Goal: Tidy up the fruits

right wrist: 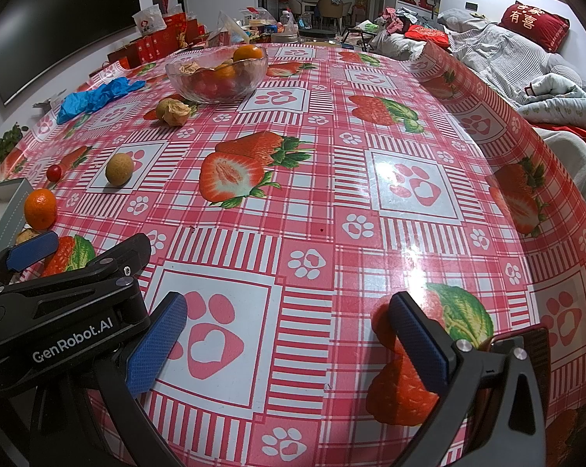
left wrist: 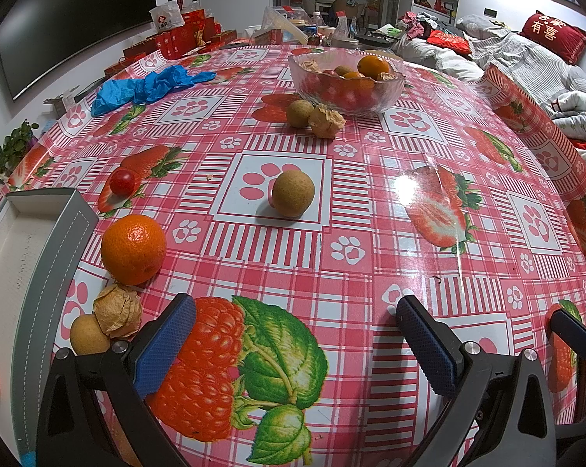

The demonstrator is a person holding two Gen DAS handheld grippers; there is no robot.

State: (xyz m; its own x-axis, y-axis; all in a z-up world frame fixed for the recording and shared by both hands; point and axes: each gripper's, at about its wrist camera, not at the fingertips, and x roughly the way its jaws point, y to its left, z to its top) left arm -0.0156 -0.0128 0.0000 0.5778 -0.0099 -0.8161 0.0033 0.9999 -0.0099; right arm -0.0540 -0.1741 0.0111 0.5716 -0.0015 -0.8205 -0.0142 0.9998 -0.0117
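A glass bowl stands near the table's far edge, holding oranges, small red tomatoes and a papery husked fruit. Just in front of it, touching each other, lie a tan longan and a husked physalis. A second longan sits alone mid-table on the strawberry-print tablecloth. Toward the left edge are a cherry tomato, an orange, another physalis and a third longan, beside a grey tray. A crumpled blue glove lies at the far left. The left gripper and the right gripper hover side by side over the near edge, jaws spread wide, holding nothing.
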